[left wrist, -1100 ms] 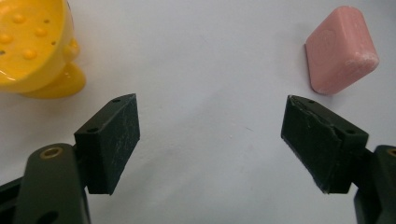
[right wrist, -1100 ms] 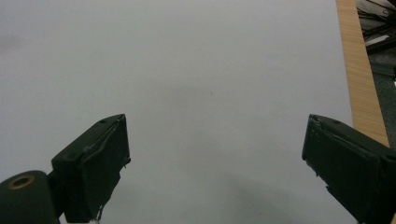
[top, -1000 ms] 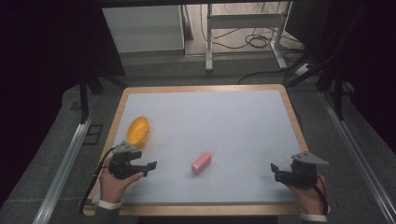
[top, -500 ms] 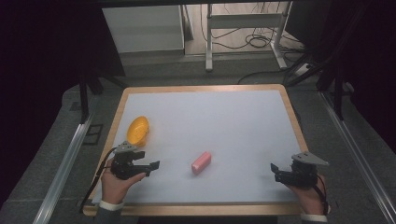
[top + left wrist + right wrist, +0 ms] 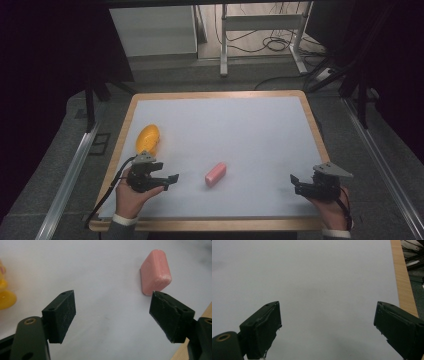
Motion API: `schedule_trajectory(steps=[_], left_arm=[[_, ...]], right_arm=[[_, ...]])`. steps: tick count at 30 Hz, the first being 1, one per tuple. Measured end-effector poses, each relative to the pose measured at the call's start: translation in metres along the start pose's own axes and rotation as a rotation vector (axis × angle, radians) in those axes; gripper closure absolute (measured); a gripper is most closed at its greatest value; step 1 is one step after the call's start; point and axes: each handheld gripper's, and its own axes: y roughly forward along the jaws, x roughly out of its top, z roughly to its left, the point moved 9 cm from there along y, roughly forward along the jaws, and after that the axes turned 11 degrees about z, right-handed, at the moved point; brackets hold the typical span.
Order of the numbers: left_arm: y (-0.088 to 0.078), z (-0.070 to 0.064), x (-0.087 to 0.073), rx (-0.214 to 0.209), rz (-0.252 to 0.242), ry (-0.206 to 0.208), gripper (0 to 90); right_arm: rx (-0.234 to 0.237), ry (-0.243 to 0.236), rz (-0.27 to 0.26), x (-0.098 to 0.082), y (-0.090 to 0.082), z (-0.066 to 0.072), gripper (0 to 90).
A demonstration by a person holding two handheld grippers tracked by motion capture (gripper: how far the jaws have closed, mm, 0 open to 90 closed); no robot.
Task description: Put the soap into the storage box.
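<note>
right now the left gripper [image 5: 171, 178] sits near the near left corner of the white table [image 5: 240, 130], held in the person's left hand [image 5: 131, 196], with its jaws spread wide apart and nothing between them. its tips face right, toward the pink block [image 5: 215, 173], which lies flat on the table surface a little right of the gripper and apart from it, tilted so that one end points far and to the right. in the left gripper view the pink block [image 5: 155, 271] lies just beyond the tip of the jaw on that view's right side, close to it, though whether the two touch cannot be told; the open gap between the jaws frames bare white table. a yellow object [image 5: 148, 139] rests on the table on the far side of the left gripper, close to the left wooden rim, and its edge [image 5: 5, 293] shows at the left border of the left gripper view. the right gripper [image 5: 296, 181] is held in the right hand [image 5: 334, 210] near the near right corner, well apart from the block, with its tips facing left. its jaws also stand wide apart and hold nothing. in the right gripper view the wooden rim [image 5: 403, 282] of the table runs along the right side.
</note>
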Motion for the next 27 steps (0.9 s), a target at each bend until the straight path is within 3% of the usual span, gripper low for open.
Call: schedule_trajectory(steps=[27], left_arm=[[0.009,-0.034,0.036,-0.009,0.030,0.108,21.3]], right_arm=[[-0.015,0.001,0.006,-0.002,0.001,-0.001,7.0]])
